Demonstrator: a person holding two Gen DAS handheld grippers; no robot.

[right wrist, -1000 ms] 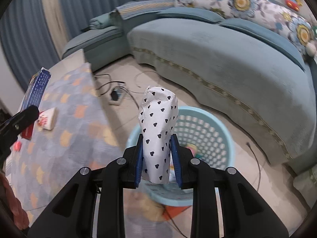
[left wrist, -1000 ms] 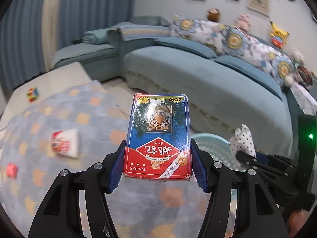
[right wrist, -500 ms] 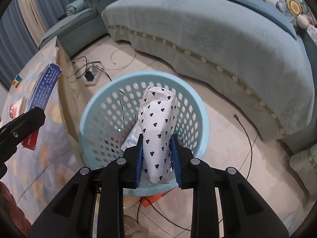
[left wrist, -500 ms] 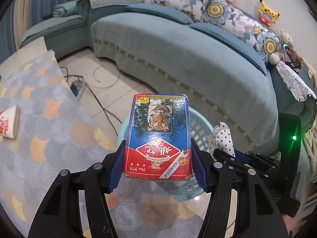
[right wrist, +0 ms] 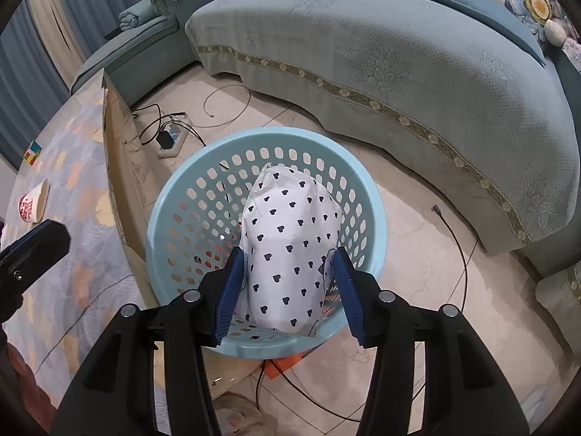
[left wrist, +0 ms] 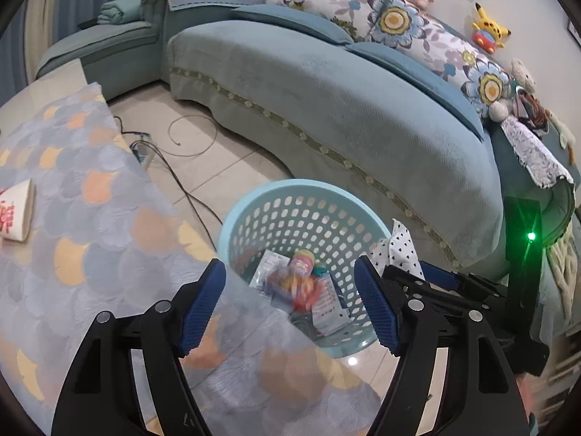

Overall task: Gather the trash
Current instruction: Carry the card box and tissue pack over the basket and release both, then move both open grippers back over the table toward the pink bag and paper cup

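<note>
Over on the left, on the desk point(left wrist: 109, 196) with its scale-patterned cloth, a paper cup point(left wrist: 16, 214) lies on its side, cut off by the picture's edge, likely the next piece of trash to collect. Beside it the left gripper point(left wrist: 290, 303) hangs above the desk's corner with its fingers spread wide and nothing between them, aimed so that whatever it lets go lands in the pale blue basket point(left wrist: 301, 189) on the floor. Inside the basket sits a jumble of wrappers and packets point(left wrist: 301, 287); they are blurred, so I cannot tell one from another. Further right, the right gripper point(right wrist: 288, 287) hovers directly over the basket, its fingers parted on either side of the heart-printed bag point(right wrist: 290, 250). Whether the pads touch the bag or it is dropping free is hard to judge. The bag hides most of the basket floor from this side. Behind everything curves the teal sofa point(left wrist: 345, 109), with cables point(right wrist: 174, 127) trailing across the tiles.
</note>
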